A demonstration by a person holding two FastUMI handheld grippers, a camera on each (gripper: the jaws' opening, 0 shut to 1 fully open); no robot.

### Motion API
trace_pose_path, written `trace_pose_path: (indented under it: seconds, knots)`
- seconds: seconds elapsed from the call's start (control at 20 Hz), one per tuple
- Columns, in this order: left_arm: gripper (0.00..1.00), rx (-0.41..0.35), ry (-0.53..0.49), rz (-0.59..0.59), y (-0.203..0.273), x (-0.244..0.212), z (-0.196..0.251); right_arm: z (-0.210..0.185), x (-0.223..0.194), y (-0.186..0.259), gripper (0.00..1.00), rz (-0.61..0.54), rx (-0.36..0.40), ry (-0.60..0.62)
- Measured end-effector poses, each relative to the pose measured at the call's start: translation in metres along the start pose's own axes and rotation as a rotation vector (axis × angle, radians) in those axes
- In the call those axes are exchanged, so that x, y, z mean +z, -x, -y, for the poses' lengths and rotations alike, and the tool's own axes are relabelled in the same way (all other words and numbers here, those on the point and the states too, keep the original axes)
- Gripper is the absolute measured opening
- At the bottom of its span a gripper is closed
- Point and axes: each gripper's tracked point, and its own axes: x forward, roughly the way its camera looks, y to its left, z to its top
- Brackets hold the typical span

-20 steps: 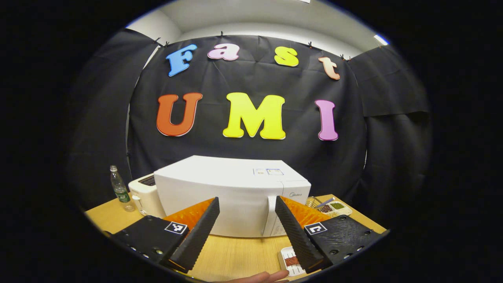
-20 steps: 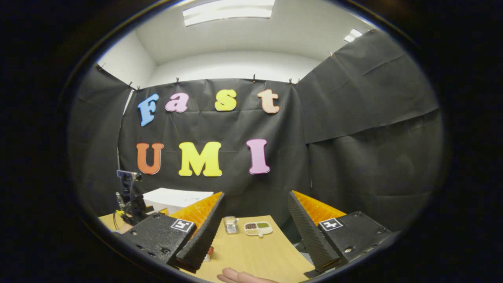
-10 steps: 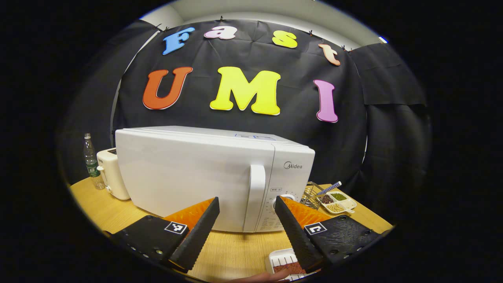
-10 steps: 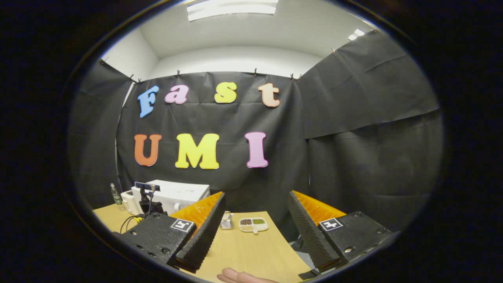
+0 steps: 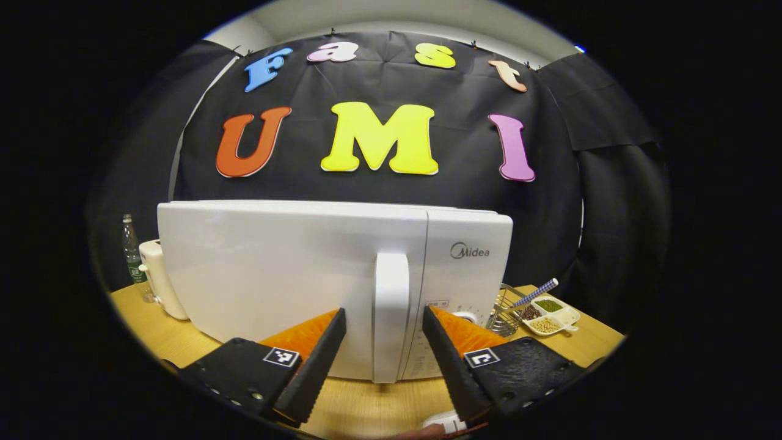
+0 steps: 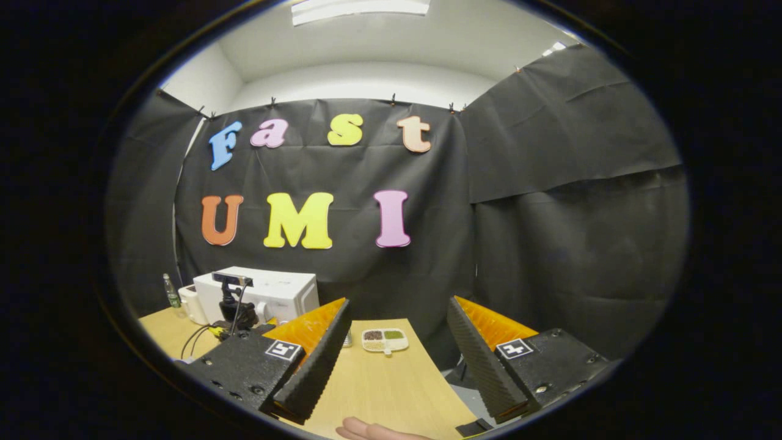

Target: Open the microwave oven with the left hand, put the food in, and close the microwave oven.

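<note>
- Wooden table point(image 5: 153, 324), lower frame; black cloth wall behind.
- Boxy white microwave point(image 5: 293, 269), door closed, upright handle point(image 5: 391, 315).
- Left gripper point(image 5: 383, 357) spread wide, flanking handle; right gripper point(image 6: 394, 360) spread wide, empty.

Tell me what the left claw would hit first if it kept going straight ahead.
Most likely the microwave's door handle: it stands upright between the open left claw fingers, dead ahead. How close it is remains unclear; the fingers don't appear to touch it.
</note>
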Motion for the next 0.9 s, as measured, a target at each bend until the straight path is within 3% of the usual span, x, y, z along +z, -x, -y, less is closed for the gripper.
trace_pose_path:
  seconds: [0.05, 0.1, 0.15, 0.2, 0.25, 0.4, 0.45, 0.55, 0.6, 0.65, 0.9]
  knots:
    - [0.74, 0.003, 0.005, 0.011, 0.001, 0.000, 0.003, 0.000, -0.003, -0.001, 0.92, -0.006, 0.001, -0.004]
    - [0.53, 0.004, 0.000, 0.014, 0.002, 0.000, 0.004, 0.000, -0.004, -0.002, 0.92, -0.011, 0.003, -0.007]
    - [0.18, 0.007, -0.021, 0.012, 0.000, 0.000, 0.003, -0.001, -0.005, -0.001, 0.92, -0.016, 0.005, -0.007]
    - [0.28, 0.011, -0.041, -0.005, 0.000, -0.005, 0.001, 0.000, -0.005, 0.000, 0.92, -0.020, 0.005, -0.005]
    - [0.23, 0.010, -0.045, -0.015, 0.001, -0.007, 0.001, -0.001, -0.005, 0.002, 0.92, -0.020, 0.006, -0.002]
    - [0.20, -0.021, -0.025, -0.045, 0.004, -0.009, 0.003, 0.003, 0.004, 0.009, 0.92, 0.008, -0.006, 0.012]
    - [0.13, -0.035, -0.023, -0.055, 0.004, -0.010, 0.003, 0.006, 0.005, 0.011, 0.92, 0.014, -0.018, 0.012]
    - [0.13, -0.051, -0.016, -0.091, 0.006, -0.012, 0.003, 0.005, 0.007, 0.015, 0.92, 0.015, -0.018, 0.005]
    - [0.13, -0.053, -0.009, -0.101, 0.008, -0.012, 0.004, 0.004, 0.006, 0.018, 1.00, 0.013, -0.013, 0.003]
    - [0.13, -0.054, -0.007, -0.108, 0.010, -0.012, 0.004, 0.004, 0.007, 0.019, 0.92, 0.014, -0.012, 0.002]
    - [0.12, -0.038, -0.031, -0.130, 0.037, -0.016, -0.002, 0.003, 0.007, 0.026, 0.92, 0.019, -0.004, -0.001]
